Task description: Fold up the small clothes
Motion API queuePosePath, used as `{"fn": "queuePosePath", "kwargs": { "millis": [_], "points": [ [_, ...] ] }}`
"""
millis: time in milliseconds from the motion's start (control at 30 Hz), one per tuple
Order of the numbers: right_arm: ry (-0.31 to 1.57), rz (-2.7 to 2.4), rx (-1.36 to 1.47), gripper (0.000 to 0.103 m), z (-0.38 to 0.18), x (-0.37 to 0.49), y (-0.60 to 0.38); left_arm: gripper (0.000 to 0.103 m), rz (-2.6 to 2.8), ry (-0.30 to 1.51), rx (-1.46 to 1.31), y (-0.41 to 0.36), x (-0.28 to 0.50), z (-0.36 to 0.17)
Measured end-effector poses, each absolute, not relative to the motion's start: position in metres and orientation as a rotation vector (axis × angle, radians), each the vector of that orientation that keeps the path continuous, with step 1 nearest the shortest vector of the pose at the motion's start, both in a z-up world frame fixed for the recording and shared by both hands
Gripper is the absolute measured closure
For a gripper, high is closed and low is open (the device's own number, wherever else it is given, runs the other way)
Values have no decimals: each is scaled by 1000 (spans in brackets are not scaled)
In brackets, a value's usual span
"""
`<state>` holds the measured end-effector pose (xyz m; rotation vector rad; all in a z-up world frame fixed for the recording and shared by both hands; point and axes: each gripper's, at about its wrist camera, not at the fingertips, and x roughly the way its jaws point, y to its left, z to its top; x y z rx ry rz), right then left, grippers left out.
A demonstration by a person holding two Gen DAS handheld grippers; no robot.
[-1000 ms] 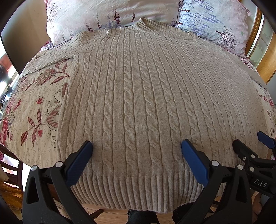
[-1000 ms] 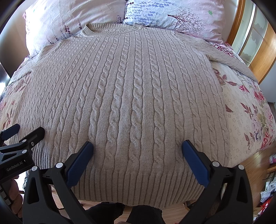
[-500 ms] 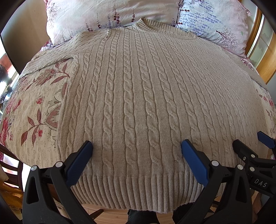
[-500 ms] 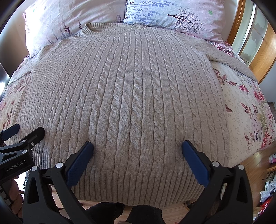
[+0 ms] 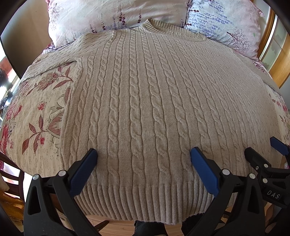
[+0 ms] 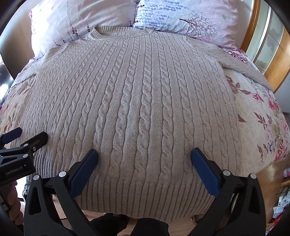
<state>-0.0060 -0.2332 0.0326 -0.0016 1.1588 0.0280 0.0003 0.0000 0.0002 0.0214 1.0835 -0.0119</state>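
Left view only: sweater [image 5: 145, 101] left sleeve over floral bedspread [image 5: 36, 112]; right view only: right sleeve, wooden frame [image 6: 253, 27]. Sweater flat on bed, collar toward pillows [image 6: 181, 16]. Left gripper [image 5: 143, 158] & right gripper [image 6: 145, 159] both spread wide above sweater's ribbed hem, nothing pinched. No obstruction betw jaws & hem.
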Motion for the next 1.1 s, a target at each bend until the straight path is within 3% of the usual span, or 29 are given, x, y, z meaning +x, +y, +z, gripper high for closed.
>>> {"fn": "queuePosePath", "kwargs": {
  "millis": [200,233,300,333,533,733,933,1100],
  "points": [
    [1175,65,5,1,33,1,-238,2,-16,1094,25,4,5,2],
    [1163,81,49,3,36,4,-245,2,-17,1094,26,2,5,1],
    [1120,98,163,18,45,13,-269,2,-17,1094,26,1,5,1],
    [1105,97,212,19,48,18,-281,2,-17,1095,26,1,5,1],
    [962,-89,617,26,58,68,-428,2,-15,1081,20,2,3,1],
    [893,-256,930,29,31,104,-553,2,11,1070,-1,2,3,1],
    [849,-291,1153,48,-2,113,-605,2,61,1049,-119,10,6,7],
    [850,-281,1158,74,-9,117,-626,5,139,988,-227,18,7,23]
  ]
}}
